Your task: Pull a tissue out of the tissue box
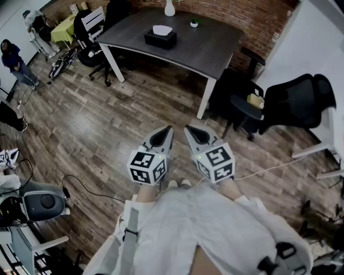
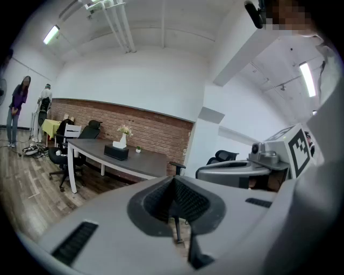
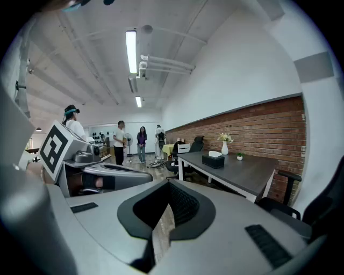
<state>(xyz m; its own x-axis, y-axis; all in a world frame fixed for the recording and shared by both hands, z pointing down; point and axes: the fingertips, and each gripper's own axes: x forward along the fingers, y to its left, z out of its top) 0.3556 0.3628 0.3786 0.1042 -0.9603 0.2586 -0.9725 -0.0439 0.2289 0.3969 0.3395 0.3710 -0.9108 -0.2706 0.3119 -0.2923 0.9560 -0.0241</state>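
**Left gripper** (image 1: 168,130): held low over the wooden floor (image 1: 107,123), tip aimed forward. Its fingers (image 2: 155,202) are pressed together with nothing between them.

**Right gripper** (image 1: 188,129): just beside the left gripper, the two tips leaning toward each other. Its fingers (image 3: 185,207) are likewise fully closed and empty.

**Tabletop** (image 1: 209,51): dark, well apart from both grippers, with open floor between.

**Tissue box** (image 1: 159,39): dark, on the tabletop's left half, set back from the near edge. A white tissue (image 1: 162,30) stands out of its top slot, not yet pulled. The box's long axis runs roughly along the near edge, so across the line of approach.

**Vase** (image 1: 169,7): white, at the far edge behind the box.

**Potted plant** (image 1: 194,23): small, right of the vase.

**Office chair** (image 1: 298,102): black, right of the tabletop, off the path.

**Bearing:** the box lies straight ahead and far off, a shade more in line with the left gripper. Judged from here, neither gripper is in reach. Either one would have to come up to the tabletop and part its fingers before the tissue can be taken.
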